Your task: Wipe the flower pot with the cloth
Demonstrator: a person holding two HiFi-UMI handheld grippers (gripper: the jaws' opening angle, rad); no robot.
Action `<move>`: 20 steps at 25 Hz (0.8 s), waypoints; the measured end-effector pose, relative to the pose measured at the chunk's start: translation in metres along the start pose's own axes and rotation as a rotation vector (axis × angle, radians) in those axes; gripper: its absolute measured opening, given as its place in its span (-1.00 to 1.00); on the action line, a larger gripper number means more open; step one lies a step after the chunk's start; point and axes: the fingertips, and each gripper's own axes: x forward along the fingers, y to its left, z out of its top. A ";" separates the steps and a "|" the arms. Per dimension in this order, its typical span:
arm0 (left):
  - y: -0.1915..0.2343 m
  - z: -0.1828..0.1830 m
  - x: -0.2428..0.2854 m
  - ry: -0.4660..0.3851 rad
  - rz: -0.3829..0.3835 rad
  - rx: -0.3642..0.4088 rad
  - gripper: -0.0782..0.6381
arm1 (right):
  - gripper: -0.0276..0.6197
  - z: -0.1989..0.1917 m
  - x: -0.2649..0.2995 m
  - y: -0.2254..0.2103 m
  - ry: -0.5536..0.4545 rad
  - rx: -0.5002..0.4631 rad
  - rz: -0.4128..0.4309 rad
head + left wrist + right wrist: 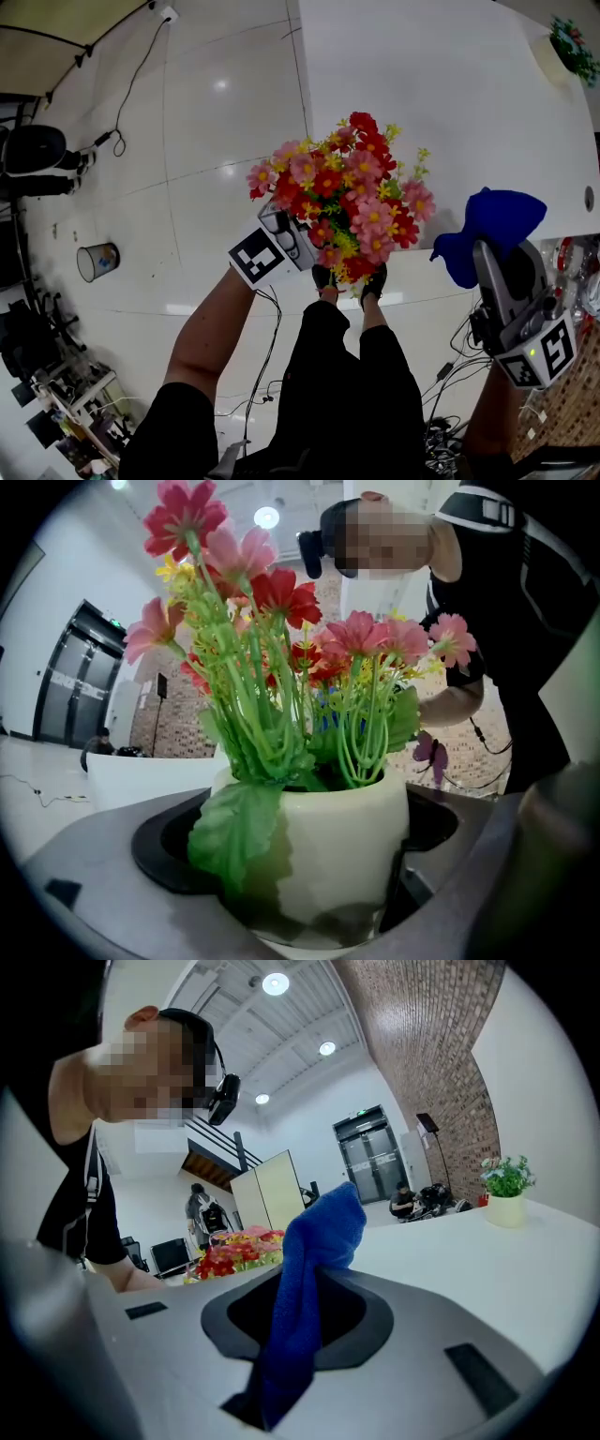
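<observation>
A cream flower pot (342,841) full of red and pink artificial flowers (281,602) sits between the jaws of my left gripper (314,874), which is shut on it and holds it in the air. In the head view the flowers (342,192) hide the pot, and the left gripper (292,240) reaches in from their left, in front of the table edge. My right gripper (497,267) is shut on a blue cloth (492,230), which bunches upward to the right of the flowers. The cloth (305,1269) hangs folded between the right jaws, apart from the pot.
A white table (422,75) stretches ahead, with a small green plant in a pale pot (570,45) at its far right corner. On the floor to the left stand a waste bin (98,261) and chairs. Cables lie by my feet.
</observation>
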 end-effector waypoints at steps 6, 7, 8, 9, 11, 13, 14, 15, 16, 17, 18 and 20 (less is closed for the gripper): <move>0.000 -0.008 0.001 0.000 -0.014 -0.033 0.80 | -0.71 -0.044 0.023 -0.005 0.000 0.014 0.059; -0.001 -0.007 0.002 -0.004 -0.017 -0.043 0.80 | -0.71 -0.054 0.029 -0.006 -0.005 0.018 0.078; -0.003 -0.001 0.002 -0.005 -0.022 -0.047 0.80 | -0.71 -0.058 0.035 -0.003 -0.013 0.021 0.099; -0.005 0.015 0.001 -0.004 -0.029 -0.044 0.80 | -0.71 -0.051 0.037 0.005 -0.025 0.019 0.125; -0.011 0.079 -0.005 -0.006 -0.043 -0.036 0.80 | -0.71 -0.002 0.028 0.034 -0.067 -0.003 0.189; -0.015 0.161 -0.013 -0.021 -0.051 -0.033 0.80 | -0.71 0.073 0.010 0.065 -0.117 -0.018 0.224; -0.017 0.196 -0.016 -0.025 -0.055 -0.028 0.80 | -0.71 0.104 0.002 0.076 -0.141 -0.027 0.226; -0.020 0.222 -0.019 -0.024 -0.061 -0.020 0.80 | -0.71 0.127 -0.006 0.083 -0.159 -0.036 0.227; -0.022 0.242 -0.020 -0.025 -0.066 -0.013 0.80 | -0.71 0.141 -0.011 0.088 -0.171 -0.042 0.234; -0.023 0.257 -0.021 -0.028 -0.072 -0.006 0.80 | -0.71 0.151 -0.015 0.092 -0.181 -0.052 0.248; -0.025 0.270 -0.020 -0.034 -0.077 -0.004 0.80 | -0.71 0.160 -0.020 0.095 -0.190 -0.069 0.259; -0.031 0.294 -0.018 -0.041 -0.081 -0.017 0.80 | -0.71 0.179 -0.032 0.102 -0.205 -0.088 0.274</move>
